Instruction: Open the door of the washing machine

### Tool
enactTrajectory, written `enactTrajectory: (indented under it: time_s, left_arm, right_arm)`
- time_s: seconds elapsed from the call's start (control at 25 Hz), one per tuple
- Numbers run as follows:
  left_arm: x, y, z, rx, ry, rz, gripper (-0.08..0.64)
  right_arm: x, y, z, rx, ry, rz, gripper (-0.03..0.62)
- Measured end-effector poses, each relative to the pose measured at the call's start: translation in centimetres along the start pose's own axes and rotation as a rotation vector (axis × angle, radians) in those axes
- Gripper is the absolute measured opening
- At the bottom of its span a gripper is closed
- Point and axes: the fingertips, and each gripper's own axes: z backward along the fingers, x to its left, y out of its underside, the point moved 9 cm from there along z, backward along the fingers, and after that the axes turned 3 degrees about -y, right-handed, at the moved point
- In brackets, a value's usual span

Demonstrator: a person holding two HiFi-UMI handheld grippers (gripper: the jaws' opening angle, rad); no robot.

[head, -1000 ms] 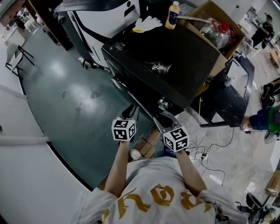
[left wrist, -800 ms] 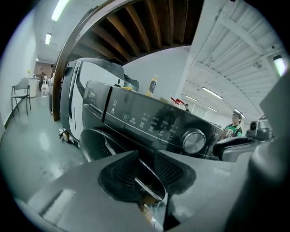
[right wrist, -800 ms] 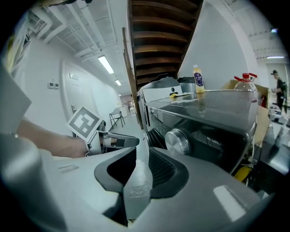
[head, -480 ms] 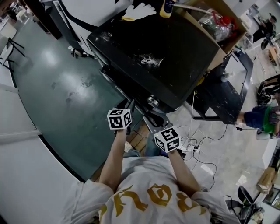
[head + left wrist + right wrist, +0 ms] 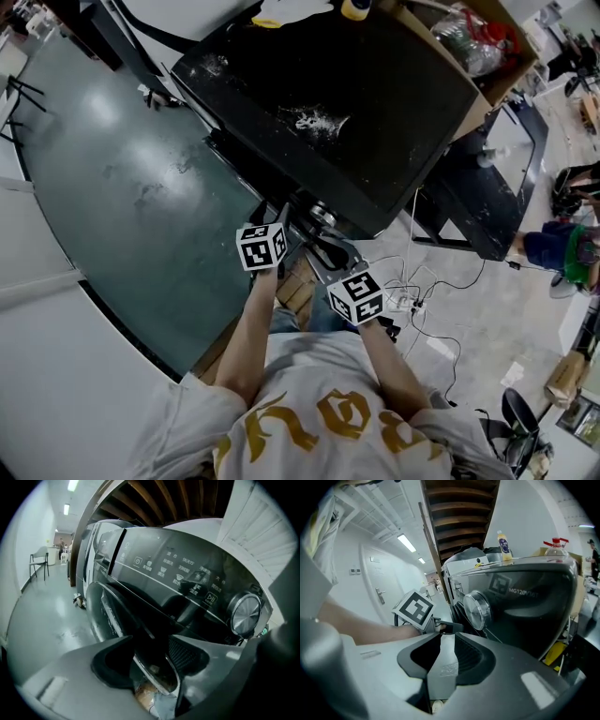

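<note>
Jaws of the left gripper [image 5: 151, 644] stand wide apart around the door [image 5: 107, 617] rim, maybe touching it. The right gripper [image 5: 446, 639] jaws are apart, holding nothing.

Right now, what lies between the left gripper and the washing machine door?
Nothing: in the left gripper view, the left gripper, jaws open, sits directly at the door.

Looks to us like a workshop or test lab, not a home: washing machine [image 5: 375, 103] parked loose on a painted green floor [image 5: 122, 187] at left, cables [image 5: 441, 319] trailing lower right, tube lights [image 5: 407, 543] and raw timber beams [image 5: 459, 508] overhead.
</note>
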Motion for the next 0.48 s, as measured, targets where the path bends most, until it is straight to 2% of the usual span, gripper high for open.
enactTrajectory:
  time_s: [0.12,0.48]
  left_arm:
    - [-0.01,0.14,-0.27,0.005,-0.016,-0.02,0.221]
    - [0.21,0.3,-0.66,0.014,-0.022,0.022,0.238]
  right_arm:
    - [-0.26,0.01,0.14,-0.006,0.01,-0.009,0.121]
    - [0.33,-0.11,-0.08,-0.014,0.015,-0.009,0.112]
